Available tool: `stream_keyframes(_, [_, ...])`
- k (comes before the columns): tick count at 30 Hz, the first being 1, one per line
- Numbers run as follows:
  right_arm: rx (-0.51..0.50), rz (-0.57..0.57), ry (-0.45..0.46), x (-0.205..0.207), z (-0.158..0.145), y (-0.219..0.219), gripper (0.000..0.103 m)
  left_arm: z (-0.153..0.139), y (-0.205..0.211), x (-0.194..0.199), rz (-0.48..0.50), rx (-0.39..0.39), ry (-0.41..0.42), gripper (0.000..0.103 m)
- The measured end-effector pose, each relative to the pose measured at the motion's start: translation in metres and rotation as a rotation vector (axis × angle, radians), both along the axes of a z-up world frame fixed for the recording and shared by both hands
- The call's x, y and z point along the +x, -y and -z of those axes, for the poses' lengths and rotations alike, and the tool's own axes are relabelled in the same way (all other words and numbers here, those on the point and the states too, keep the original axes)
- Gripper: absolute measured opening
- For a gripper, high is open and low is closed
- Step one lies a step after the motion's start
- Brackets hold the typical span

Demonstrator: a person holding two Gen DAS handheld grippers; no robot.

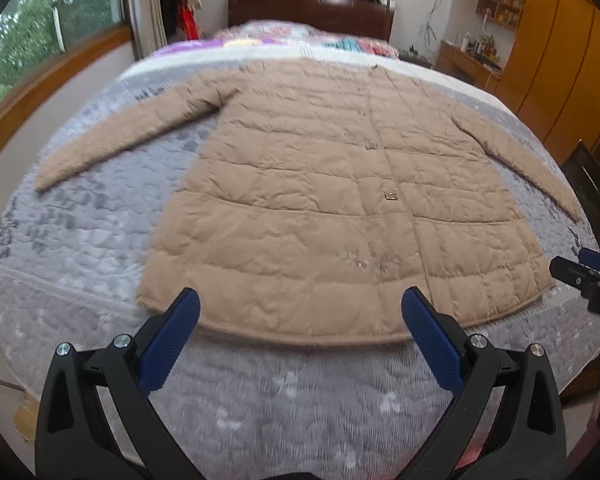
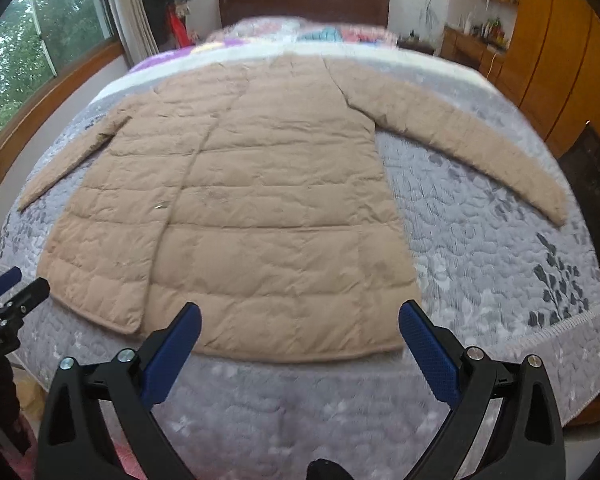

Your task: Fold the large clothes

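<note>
A long tan quilted coat lies flat and face up on the bed, hem toward me, both sleeves spread out to the sides. It also shows in the right wrist view. My left gripper is open and empty, hovering just above the hem near its middle. My right gripper is open and empty above the hem's right part. Each gripper shows at the edge of the other's view: the right one and the left one.
The bed has a grey patterned quilt and a dark wooden headboard. Folded colourful bedding lies at the head. A window is on the left wall, wooden wardrobes on the right.
</note>
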State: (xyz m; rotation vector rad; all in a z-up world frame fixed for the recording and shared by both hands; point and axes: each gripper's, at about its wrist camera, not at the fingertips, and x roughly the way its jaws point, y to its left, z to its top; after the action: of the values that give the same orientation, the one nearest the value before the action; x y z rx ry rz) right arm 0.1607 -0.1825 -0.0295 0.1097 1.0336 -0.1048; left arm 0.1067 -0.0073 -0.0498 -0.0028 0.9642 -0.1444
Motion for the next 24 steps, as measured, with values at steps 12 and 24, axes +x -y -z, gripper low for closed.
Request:
stream_keyframes(12, [-0.042, 0.268, -0.109, 0.097, 0.006, 0.186, 0.099, 0.009, 0.069, 0.127, 0.138, 0.038, -0.11, 0.1])
stream_keyframes(24, [0.179, 0.587, -0.185, 0.117, 0.05, 0.399, 0.095, 0.016, 0.175, 0.24, 0.25, 0.025, -0.121, 0.099])
